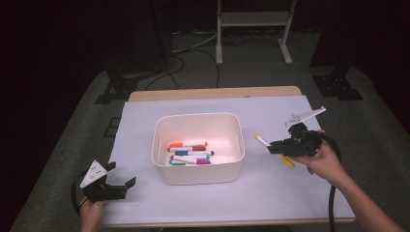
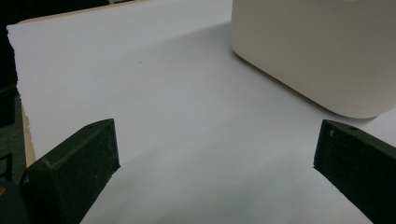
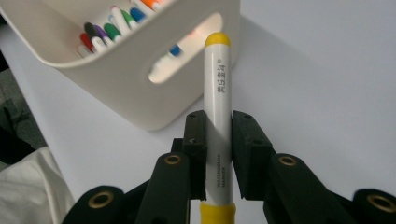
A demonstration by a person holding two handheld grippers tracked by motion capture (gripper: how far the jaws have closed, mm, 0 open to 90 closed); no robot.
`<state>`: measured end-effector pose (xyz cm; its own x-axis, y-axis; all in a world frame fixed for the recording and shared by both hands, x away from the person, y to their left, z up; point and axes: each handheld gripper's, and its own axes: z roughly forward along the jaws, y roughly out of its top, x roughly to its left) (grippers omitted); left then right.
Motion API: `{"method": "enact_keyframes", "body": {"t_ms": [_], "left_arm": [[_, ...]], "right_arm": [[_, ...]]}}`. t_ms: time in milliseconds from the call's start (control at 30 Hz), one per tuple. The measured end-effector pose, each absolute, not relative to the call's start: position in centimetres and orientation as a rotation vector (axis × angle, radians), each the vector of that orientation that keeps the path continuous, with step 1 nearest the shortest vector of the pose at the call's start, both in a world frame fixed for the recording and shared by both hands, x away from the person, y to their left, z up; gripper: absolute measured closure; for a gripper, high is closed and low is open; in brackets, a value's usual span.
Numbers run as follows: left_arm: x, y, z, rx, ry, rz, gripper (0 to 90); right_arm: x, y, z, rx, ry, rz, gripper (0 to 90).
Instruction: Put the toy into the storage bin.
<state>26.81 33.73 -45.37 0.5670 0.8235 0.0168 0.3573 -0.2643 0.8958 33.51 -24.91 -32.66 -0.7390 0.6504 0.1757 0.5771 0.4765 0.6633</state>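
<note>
The right gripper (image 3: 218, 154) clamps a yellow-capped marker (image 3: 217, 116) mid-barrel, lifted beside the white bin (image 1: 198, 174), likely to join the markers (image 1: 189, 153) inside. The left gripper (image 1: 112, 180) rests with jaws apart, nothing between them

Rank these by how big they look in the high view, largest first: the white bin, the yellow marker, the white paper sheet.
1. White paper sheet
2. White bin
3. Yellow marker, held in the right gripper
</note>
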Motion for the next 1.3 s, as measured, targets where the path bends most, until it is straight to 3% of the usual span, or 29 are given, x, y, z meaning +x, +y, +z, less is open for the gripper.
{"method": "enact_keyframes", "body": {"t_ms": [600,1300], "left_arm": [[26.8,33.8,-45.3,1.856,0.961,0.614,0.0],[26.9,33.8,-45.4,1.848,0.967,0.603,0.0]], "right_arm": [[33.2,-18.3,-25.3,0.797,2.708,1.199,75.6],[35.0,-7.8,-26.4,0.472,2.903,1.209,75.6]]}}
